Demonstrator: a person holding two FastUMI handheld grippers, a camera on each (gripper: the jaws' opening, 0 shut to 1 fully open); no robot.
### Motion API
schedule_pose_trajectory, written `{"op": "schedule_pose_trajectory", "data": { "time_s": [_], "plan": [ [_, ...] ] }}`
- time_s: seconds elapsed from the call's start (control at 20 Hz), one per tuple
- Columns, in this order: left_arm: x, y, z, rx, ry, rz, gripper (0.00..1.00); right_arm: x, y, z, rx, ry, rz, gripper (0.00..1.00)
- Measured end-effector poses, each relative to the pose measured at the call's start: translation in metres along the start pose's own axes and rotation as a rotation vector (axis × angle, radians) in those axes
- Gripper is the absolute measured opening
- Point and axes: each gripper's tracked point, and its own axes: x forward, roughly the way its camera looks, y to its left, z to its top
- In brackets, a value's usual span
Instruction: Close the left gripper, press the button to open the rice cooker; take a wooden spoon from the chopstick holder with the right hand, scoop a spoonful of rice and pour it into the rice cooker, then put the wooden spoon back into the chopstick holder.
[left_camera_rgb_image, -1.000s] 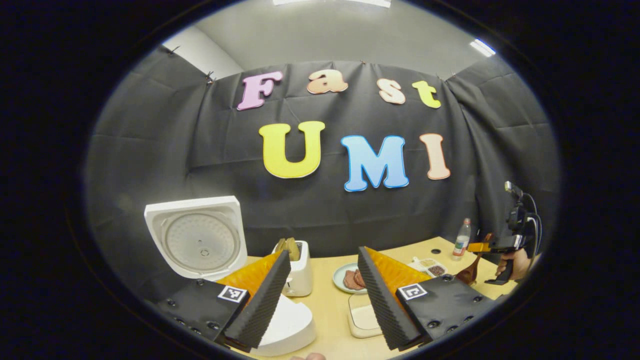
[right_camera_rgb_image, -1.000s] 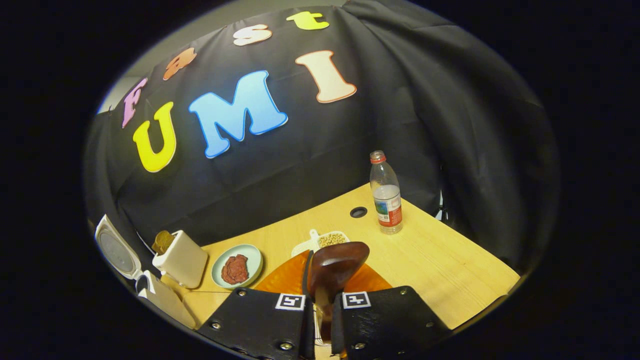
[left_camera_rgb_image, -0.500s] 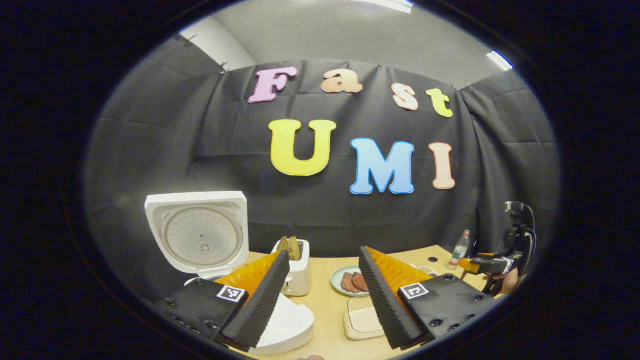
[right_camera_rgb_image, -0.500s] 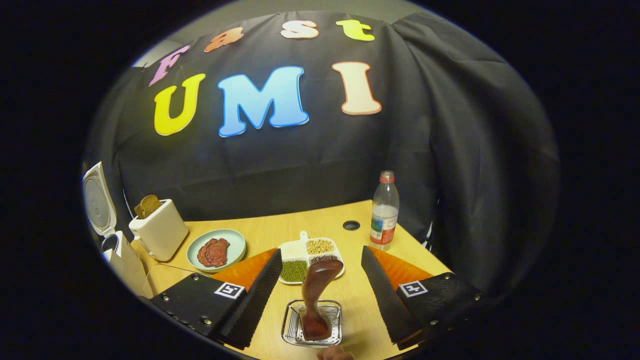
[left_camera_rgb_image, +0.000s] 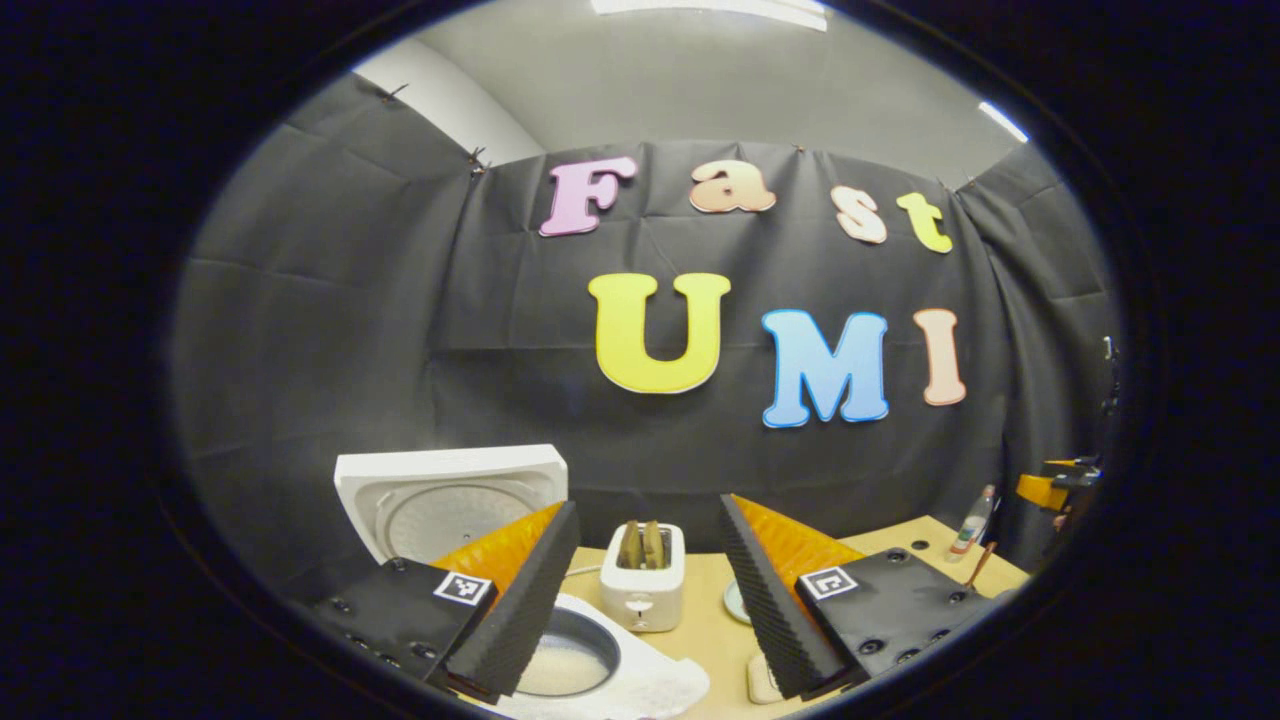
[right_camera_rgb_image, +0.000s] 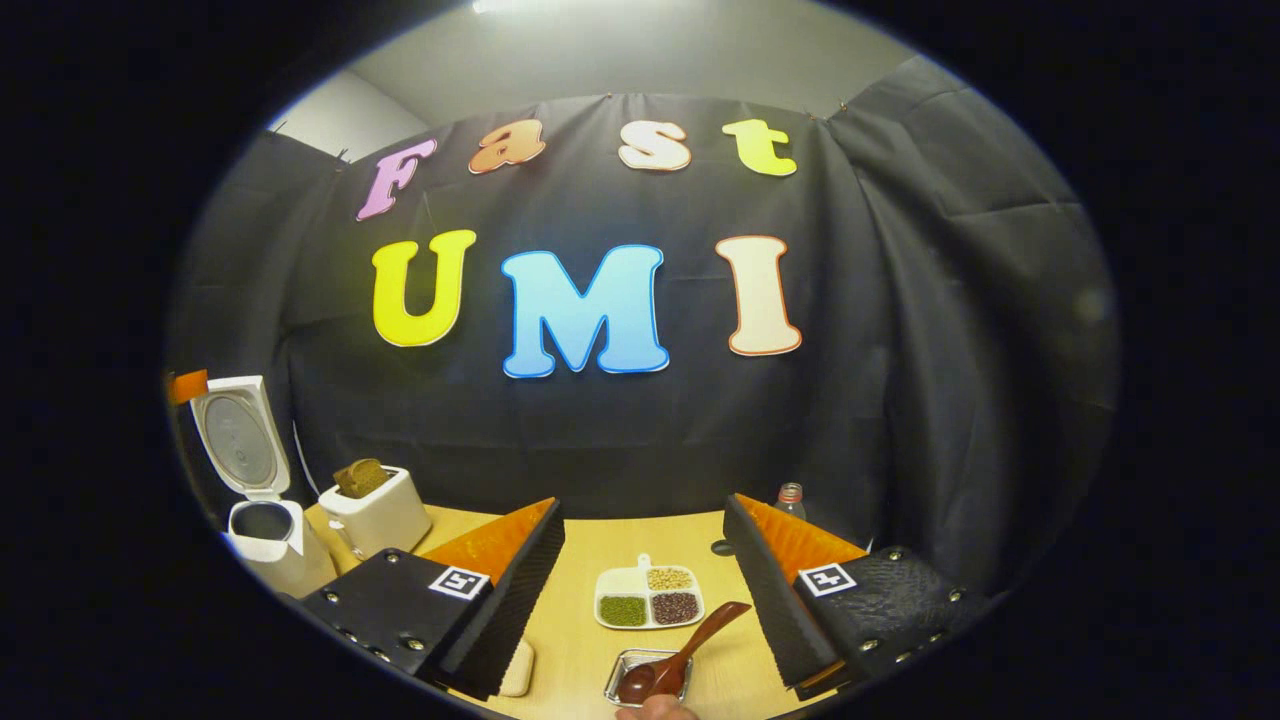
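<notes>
The white rice cooker (left_camera_rgb_image: 640, 690) stands open with its lid (left_camera_rgb_image: 450, 495) upright; pale rice shows in its pot (left_camera_rgb_image: 565, 665). My left gripper (left_camera_rgb_image: 647, 505) is open above it, nothing between its fingers. In the right gripper view the wooden spoon (right_camera_rgb_image: 680, 655) rests with its bowl in the metal chopstick holder (right_camera_rgb_image: 622, 690), handle leaning up to the right. My right gripper (right_camera_rgb_image: 641, 503) is open, drawn back above the spoon and apart from it. The cooker (right_camera_rgb_image: 265, 535) stands far left there. The right gripper (left_camera_rgb_image: 1055, 485) shows at the far right of the left gripper view.
A white toaster (left_camera_rgb_image: 645, 585) with bread stands beside the cooker. A divided dish of grains (right_camera_rgb_image: 648, 598) lies behind the holder, a water bottle (right_camera_rgb_image: 790, 495) farther back. A pale pad (right_camera_rgb_image: 518, 668) lies on the wooden table (right_camera_rgb_image: 600, 545). A hand (right_camera_rgb_image: 655, 711) shows at the bottom edge.
My right gripper opened, let go of the spoon in the holder and pulled back; the spoon has tipped to the right. My left gripper shifted, so the cooker pot now lies right under it.
</notes>
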Motion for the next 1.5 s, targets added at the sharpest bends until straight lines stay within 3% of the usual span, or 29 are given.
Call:
{"op": "schedule_pose_trajectory", "data": {
  "time_s": [0.15, 0.2, 0.35, 0.65, 0.75, 0.85, 1.05, 1.15, 1.5],
  "plan": [
    [0.015, 0.025, 0.019, -0.009, -0.022, 0.037, 0.93, -0.004, 0.005, -0.002, 0.014, 0.023, 0.025, 0.97],
    [0.019, 0.034, 0.024, -0.006, -0.023, 0.055, 0.99, -0.004, 0.005, -0.005, 0.017, 0.029, 0.027, 0.97],
    [0.039, 0.058, 0.043, 0.011, -0.028, 0.109, 0.93, -0.002, 0.004, -0.011, 0.014, 0.048, 0.032, 0.97],
    [0.093, 0.113, 0.064, -0.016, 0.011, 0.202, 0.99, 0.006, 0.001, -0.023, 0.017, 0.077, 0.038, 0.97],
    [0.106, 0.133, 0.063, 0.010, 0.015, 0.236, 0.93, 0.008, -0.001, -0.025, 0.019, 0.083, 0.036, 0.97],
    [0.119, 0.149, 0.060, 0.002, 0.025, 0.265, 0.99, 0.008, -0.003, -0.024, 0.019, 0.078, 0.032, 0.97],
    [0.147, 0.182, 0.053, -0.024, 0.048, 0.321, 0.99, 0.014, -0.006, -0.019, 0.019, 0.064, 0.027, 0.97],
    [0.165, 0.189, 0.045, -0.019, 0.073, 0.330, 0.93, 0.016, -0.007, -0.020, 0.018, 0.071, 0.026, 0.97],
    [0.182, 0.211, -0.009, -0.056, 0.186, 0.407, 0.97, 0.027, -0.013, -0.013, 0.089, 0.073, 0.015, 0.97]
  ]
}}
